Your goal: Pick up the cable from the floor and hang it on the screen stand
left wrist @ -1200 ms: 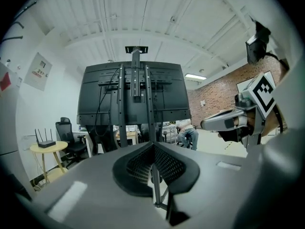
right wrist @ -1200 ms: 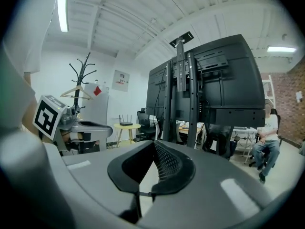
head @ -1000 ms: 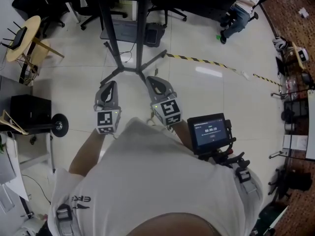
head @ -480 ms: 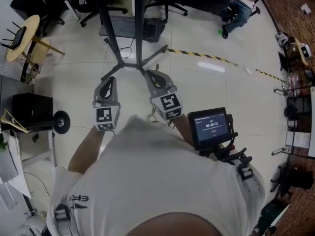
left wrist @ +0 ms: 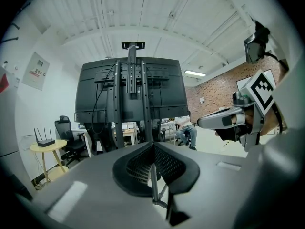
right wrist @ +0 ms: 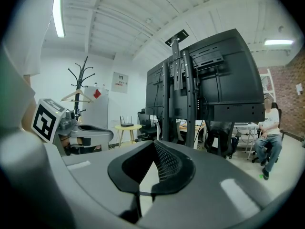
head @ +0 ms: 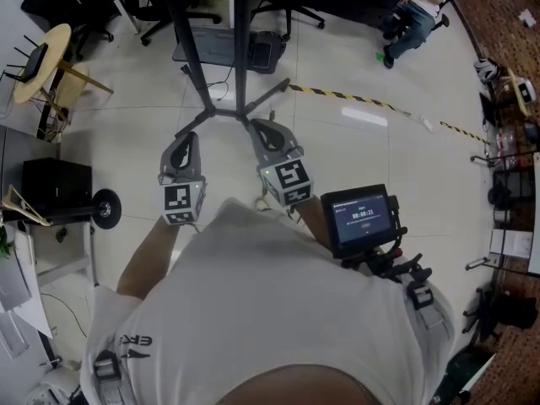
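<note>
Closest to the head camera: one chest-mounted display (head: 364,218) on the person's right side and two marker cubes, left (head: 182,202) and right (head: 289,182). Just ahead, two grippers held side by side over the floor (head: 337,167), well apart from each other. left gripper (left wrist: 153,145): jaws closed, tips meeting, nothing between them. right gripper (right wrist: 153,142): tips also together, empty. Beyond them is one screen stand (head: 226,113), its splayed black legs directly in front of both grippers, and both gripper views look up at the back of the dark screen it carries. One yellow-black striped cable (head: 354,101) lies flat on the floor, starting near the stand's right-hand foot and running away to the right, out of reach of either gripper. Further out: one round yellow table (head: 38,57) at far left, one seated person (head: 415,11) at top right. Versus a second ago: both grippers have crept slightly toward the stand, the cable hasn't moved, and both pairs of jaws look unchanged.
</note>
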Available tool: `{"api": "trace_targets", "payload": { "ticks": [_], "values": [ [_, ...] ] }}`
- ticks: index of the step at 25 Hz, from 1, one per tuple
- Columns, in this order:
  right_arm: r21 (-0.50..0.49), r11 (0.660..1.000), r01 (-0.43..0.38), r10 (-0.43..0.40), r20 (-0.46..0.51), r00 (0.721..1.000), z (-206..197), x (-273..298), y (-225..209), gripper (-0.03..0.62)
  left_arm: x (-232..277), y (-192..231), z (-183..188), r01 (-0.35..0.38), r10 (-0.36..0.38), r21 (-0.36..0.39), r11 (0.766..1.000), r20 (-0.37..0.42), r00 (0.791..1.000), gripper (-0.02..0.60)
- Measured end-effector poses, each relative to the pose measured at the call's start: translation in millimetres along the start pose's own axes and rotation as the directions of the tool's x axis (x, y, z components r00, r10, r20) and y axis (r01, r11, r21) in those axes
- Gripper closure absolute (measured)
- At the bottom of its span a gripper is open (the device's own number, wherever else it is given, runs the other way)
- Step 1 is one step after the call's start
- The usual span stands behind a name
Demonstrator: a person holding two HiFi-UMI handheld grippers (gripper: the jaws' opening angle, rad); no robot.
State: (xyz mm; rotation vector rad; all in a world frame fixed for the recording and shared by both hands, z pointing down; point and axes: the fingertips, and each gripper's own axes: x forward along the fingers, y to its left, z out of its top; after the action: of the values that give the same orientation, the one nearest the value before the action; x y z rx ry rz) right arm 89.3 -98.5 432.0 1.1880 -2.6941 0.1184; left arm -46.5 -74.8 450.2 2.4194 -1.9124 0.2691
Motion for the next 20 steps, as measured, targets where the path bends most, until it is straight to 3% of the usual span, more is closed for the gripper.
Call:
{"api": "trace_targets", "payload": {
  "ticks": [20],
  "values": [
    [-0.007, 1.0, 0.004, -0.003, 0.011, 1.0, 5, 2, -3, 0.582, 2, 0, 8, -0.002, 0.001, 0.014, 1.0, 0.023, 1.0, 0.578]
  ]
}}
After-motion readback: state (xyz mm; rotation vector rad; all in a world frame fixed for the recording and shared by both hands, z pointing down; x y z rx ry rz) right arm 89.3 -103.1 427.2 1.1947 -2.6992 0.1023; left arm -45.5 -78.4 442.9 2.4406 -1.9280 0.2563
